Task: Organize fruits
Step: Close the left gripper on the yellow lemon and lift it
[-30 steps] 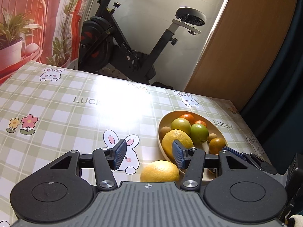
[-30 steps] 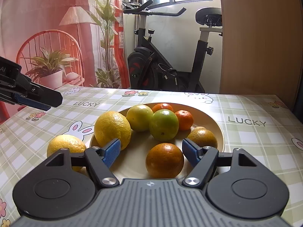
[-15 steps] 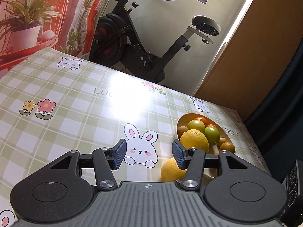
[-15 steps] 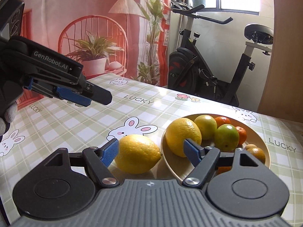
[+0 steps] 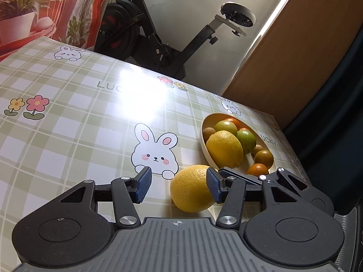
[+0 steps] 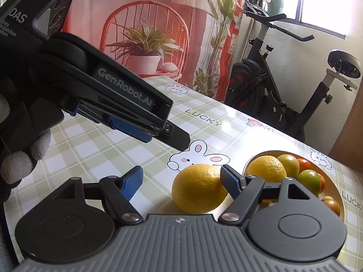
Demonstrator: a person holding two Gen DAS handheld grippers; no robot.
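Across the table (image 6: 109, 149), under its checked rabbit-print cloth, the things go from large to small. Biggest is the plate (image 6: 249, 162) near the right-hand edge, heaped with a lemon, green and orange citrus and a few small brown fruits; it looks like the place where the fruit is being gathered. Just beside its rim, on the bare cloth towards the near edge, lies the loose lemon (image 6: 197, 188), the one fruit not yet on the plate and probably next to go.

Both tools crowd that lemon. The right gripper (image 6: 181, 178) has its blue pads spread with nothing pinched; the lemon sits ahead of the right-hand pad, off-centre, so it needs to shift before closing. The left gripper (image 5: 178, 184) also stands apart and empty, its right pad in front of the lemon; in the right wrist view it hovers above the cloth, held by a gloved hand (image 6: 15, 158).
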